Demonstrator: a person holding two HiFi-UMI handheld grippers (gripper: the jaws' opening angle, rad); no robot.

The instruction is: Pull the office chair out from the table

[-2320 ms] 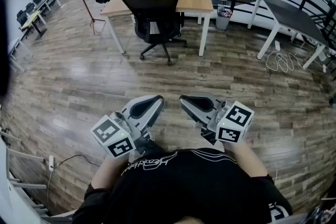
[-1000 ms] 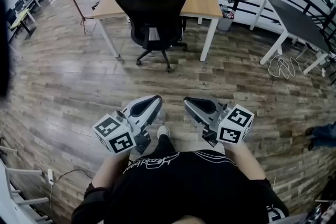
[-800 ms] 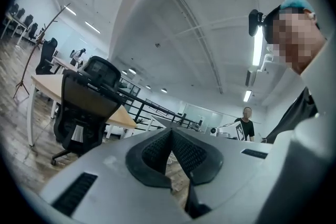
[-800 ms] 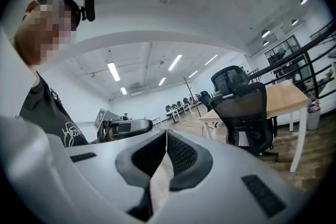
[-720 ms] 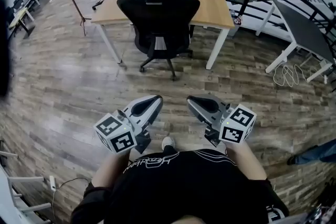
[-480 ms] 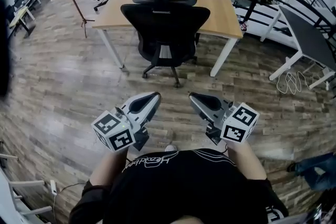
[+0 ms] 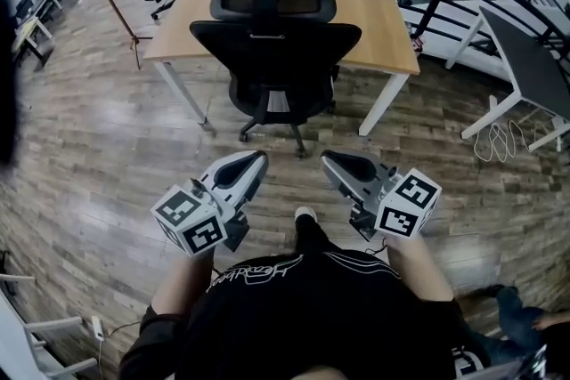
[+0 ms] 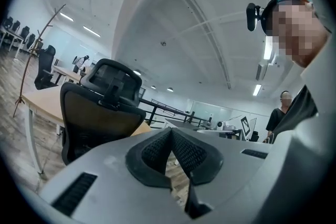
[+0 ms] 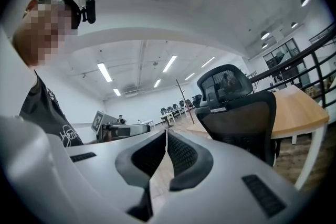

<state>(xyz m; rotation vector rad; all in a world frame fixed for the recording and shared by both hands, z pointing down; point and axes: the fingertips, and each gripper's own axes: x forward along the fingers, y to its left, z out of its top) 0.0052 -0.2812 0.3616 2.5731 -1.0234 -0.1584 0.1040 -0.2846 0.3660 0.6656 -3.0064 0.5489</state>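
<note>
So at this point the left gripper [image 7: 252, 159] was pinched fully closed on nothing, just air between the pads, and held out level in front of the person. The office chair [image 7: 273, 44] sat straight ahead of it and a touch over toward the right gripper's side. It was well apart, with a stretch of bare wood floor [image 7: 107, 147] in between. Its backrest faced the grippers, wide side running crossways to the way they pointed, headrest on top. The seat was tucked in against the near edge of the bench [image 7: 378, 9] beyond it, so not pulled out yet. The right gripper [image 7: 332, 158] was closed and empty too, level, with the chair ahead of it and slightly off toward the left gripper. Basically the chair lined up with the gap between the two, and I'd say neither one was clearly nearer. My guess: both need to cover that distance and open up before either can catch the backrest edges.
</note>
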